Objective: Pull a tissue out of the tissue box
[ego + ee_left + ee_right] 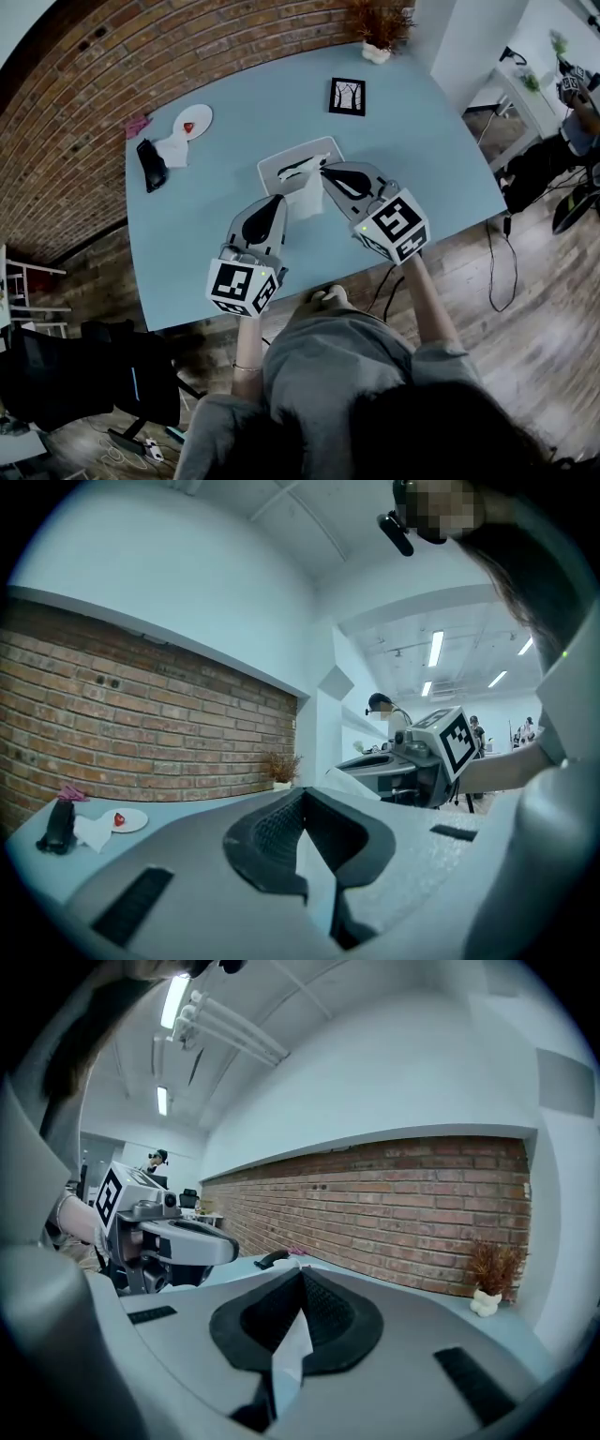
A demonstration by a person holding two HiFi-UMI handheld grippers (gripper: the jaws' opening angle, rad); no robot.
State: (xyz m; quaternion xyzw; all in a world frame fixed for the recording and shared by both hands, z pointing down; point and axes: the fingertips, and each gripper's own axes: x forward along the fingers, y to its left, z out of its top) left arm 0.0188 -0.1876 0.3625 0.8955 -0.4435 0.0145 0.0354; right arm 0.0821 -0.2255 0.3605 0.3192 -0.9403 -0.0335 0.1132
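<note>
A white tissue point(306, 197) hangs above the table, just in front of the grey tissue box point(281, 165) in the head view. My left gripper point(277, 202) is shut on its left side and my right gripper point(327, 173) is shut on its upper right part. In the left gripper view a white strip of tissue point(315, 860) sits pinched in the closed jaws of my left gripper point(302, 797). The right gripper view shows a fold of the same tissue point(292, 1352) clamped in my right gripper point(302, 1274). The box's opening is partly hidden by the tissue and the grippers.
On the light blue table point(422, 150) there is a framed picture point(347, 96) behind the box. A white plate with a red item point(192, 119), a crumpled tissue point(172, 150) and a black object point(151, 164) lie at the left. A potted plant point(377, 28) stands at the far edge.
</note>
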